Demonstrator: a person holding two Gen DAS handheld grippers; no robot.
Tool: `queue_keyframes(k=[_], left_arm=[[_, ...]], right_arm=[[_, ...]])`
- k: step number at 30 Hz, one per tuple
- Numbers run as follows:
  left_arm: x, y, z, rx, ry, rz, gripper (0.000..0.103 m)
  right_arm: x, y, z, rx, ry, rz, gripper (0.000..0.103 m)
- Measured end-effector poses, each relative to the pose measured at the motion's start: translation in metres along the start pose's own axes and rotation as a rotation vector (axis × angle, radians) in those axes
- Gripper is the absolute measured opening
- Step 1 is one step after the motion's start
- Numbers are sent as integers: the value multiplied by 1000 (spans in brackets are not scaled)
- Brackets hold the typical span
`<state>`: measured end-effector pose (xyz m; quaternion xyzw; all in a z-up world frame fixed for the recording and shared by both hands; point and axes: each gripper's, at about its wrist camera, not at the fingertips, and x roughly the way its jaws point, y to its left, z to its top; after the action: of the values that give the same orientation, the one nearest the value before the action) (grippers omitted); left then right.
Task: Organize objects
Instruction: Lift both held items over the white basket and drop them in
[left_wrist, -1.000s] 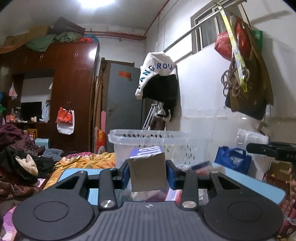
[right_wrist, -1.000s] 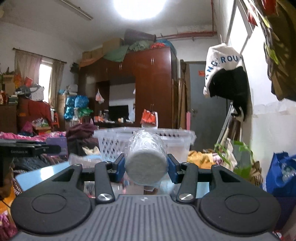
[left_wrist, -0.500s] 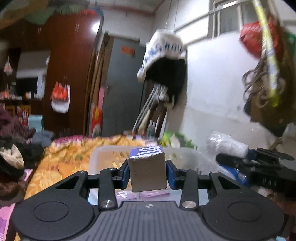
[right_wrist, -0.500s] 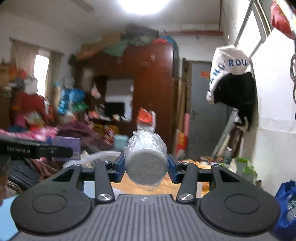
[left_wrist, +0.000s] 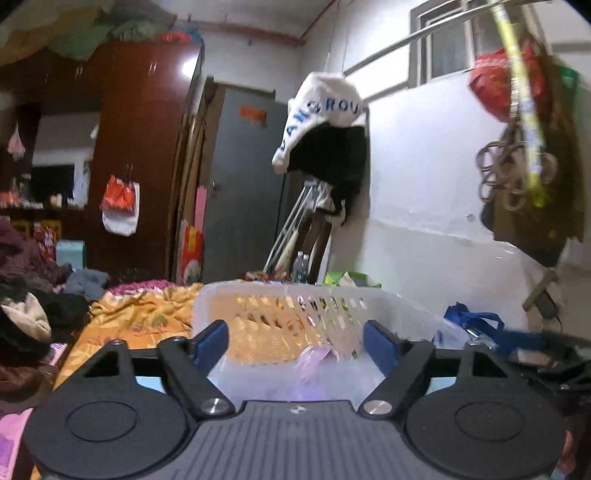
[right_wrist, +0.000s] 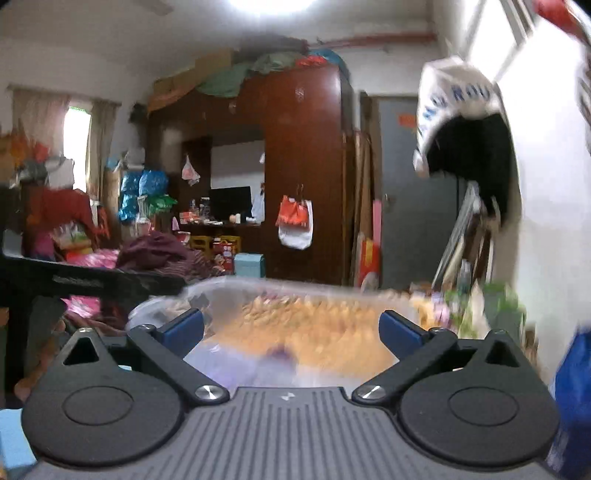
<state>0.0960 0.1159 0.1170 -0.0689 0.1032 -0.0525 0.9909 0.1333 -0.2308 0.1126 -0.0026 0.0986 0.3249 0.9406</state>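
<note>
My left gripper (left_wrist: 295, 332) hangs just above a white slotted plastic basket (left_wrist: 258, 288). Its jaws are opening and nothing is between the blue pads (left_wrist: 212, 338). A blurred purple item (left_wrist: 317, 356) lies inside the basket. My right gripper (right_wrist: 291, 326) is over the same basket (right_wrist: 295, 286), which is blurred in its view. Its jaws are opening wide and hold nothing. Each gripper sees the other: the right gripper's body (left_wrist: 535, 354) at the right edge, the left gripper's body (right_wrist: 92, 284) at the left. The cardboard box and the wrapped roll are not visible.
An orange patterned blanket (left_wrist: 140, 314) lies behind the basket. A pile of dark clothes (left_wrist: 26, 321) sits at the left, a blue bag (left_wrist: 476, 325) at the right by the white wall. A brown wardrobe (left_wrist: 140, 147) and a grey door (left_wrist: 243, 184) stand at the back.
Both grippers moved forward over the basket and opened. The cardboard box has left the left jaws and the wrapped roll has left the right jaws.
</note>
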Motion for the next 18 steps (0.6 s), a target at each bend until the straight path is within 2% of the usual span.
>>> queue_keyframes(k=[2,4,7,9,12,13,15,17,18], left_arm=[[-27,-1,-25,9,-26,-8,88],[-42,-2,-46,14,-32,-19,88],[-53,-1,-64,11,-19,-17,88],[-49,-3,-63,39,9,-9,88],[-38,0,-59,29,12,22,88],[-32,2,-58,22,29,14,88],[-24,4,-63,15,66,12,88],[-16,7,-64,7,106,21,88],[-14,7,-66,8,121,20,88]], right_arm=[[-25,0,-30,26,4,14,103],[-43,-1,-58,41,13,64,103],[-64,-1,-86,82,-18,91,103],[-70,3,-94,66,5,136,103],[-78,16,-98,6,9,114,99],[-79,20,-100,-9,16,112,93],[-72,23,-98,-19,47,129,89],[-67,26,-97,-26,67,147,79],[-64,27,-97,-28,77,149,77]])
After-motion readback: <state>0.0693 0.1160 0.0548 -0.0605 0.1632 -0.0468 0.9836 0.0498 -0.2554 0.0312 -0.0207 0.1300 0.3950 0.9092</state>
